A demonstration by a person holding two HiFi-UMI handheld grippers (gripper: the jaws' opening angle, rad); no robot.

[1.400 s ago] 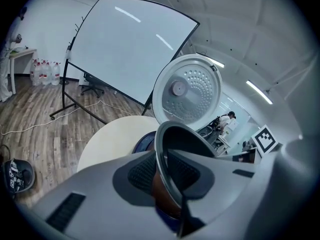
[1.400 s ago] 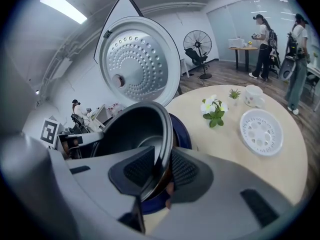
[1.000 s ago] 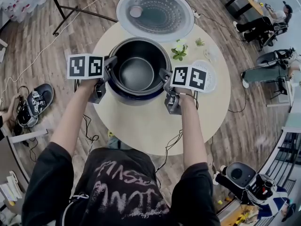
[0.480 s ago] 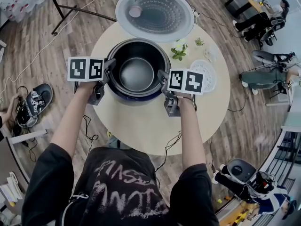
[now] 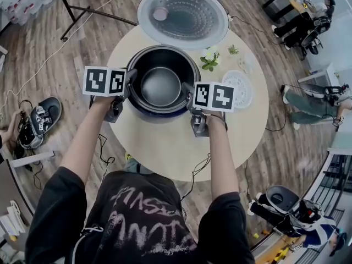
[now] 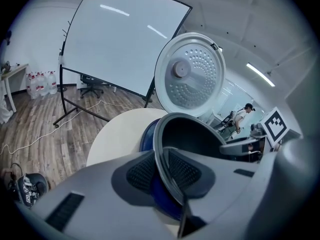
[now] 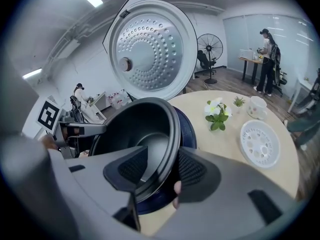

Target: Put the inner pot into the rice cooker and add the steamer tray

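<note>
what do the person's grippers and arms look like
Both the left gripper and right gripper are grey plastic with dark, dimpled pads, and each carries a white cube printed with black square markers. The person wears a black short-sleeved T-shirt with pale print. The right jaws have just been opening, the inner pot rim between them.

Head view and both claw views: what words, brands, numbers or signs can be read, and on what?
None reads clearly.
Shirt: pale scrawled print, too distorted to read.
Left cube, right cube: black-and-white square markers, no letters or digits.
Cooker, pot, lid, tray: no label shows.
</note>
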